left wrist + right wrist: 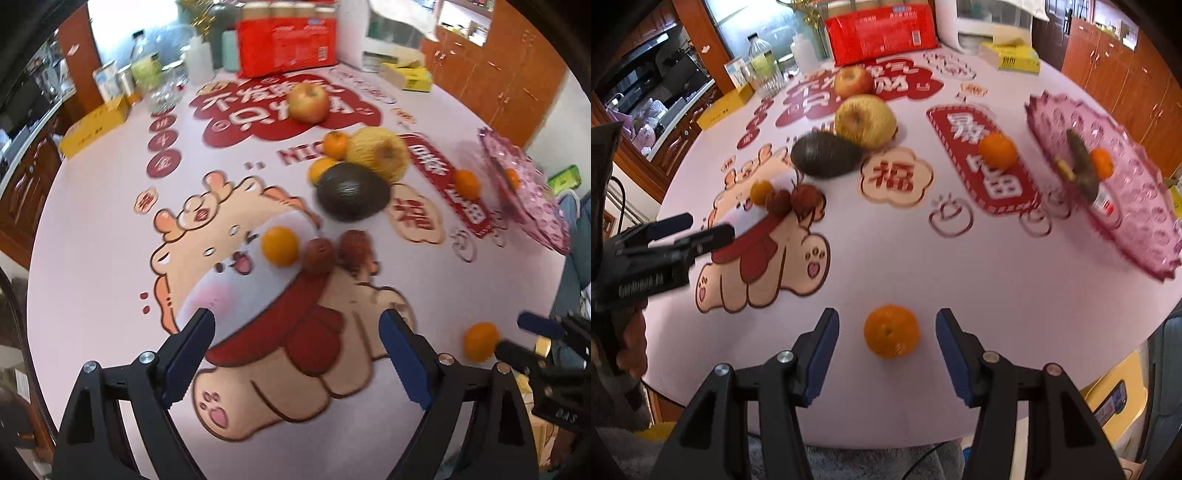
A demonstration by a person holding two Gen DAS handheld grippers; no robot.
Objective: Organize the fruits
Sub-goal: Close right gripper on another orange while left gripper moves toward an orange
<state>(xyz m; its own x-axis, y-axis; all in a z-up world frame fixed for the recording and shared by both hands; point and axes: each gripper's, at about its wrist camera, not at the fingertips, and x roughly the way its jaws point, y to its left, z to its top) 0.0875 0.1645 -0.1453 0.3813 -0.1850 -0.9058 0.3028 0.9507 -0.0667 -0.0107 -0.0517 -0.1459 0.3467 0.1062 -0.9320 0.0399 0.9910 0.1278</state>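
From the left wrist we look down along our left hand-held gripper [297, 354], whose jaws stand wide with nothing between them, only the printed cartoon of the pale pink surface [92, 280] below. Just ahead lie a small orange [280, 246] and two reddish-brown lychees [334, 251] side by side, touching or nearly so. Farther on sits a dark avocado [352, 192] pressed against a yellow pear [380, 155], with two more small oranges [334, 144] tucked at their left, and a red-yellow apple [308, 102] behind them. Another orange [467, 183] lies alone near the pink patterned tray [532, 199] at the right edge. Low on the right, a further orange [481, 341] rests just beside the tip of our right hand-held gripper [524, 338]. From the right wrist, that right hand-held gripper [887, 345] shows its jaws at a middling width, framing a near orange [891, 331] that lies on the surface between the pads; we see a gap on each side, so it is not gripped. The pink tray [1137, 221] on the right carries a small orange [1102, 162] and a dark blurred object we cannot identify. The left hand-held gripper [701, 229] reaches in from the left edge toward the lychees [792, 199].
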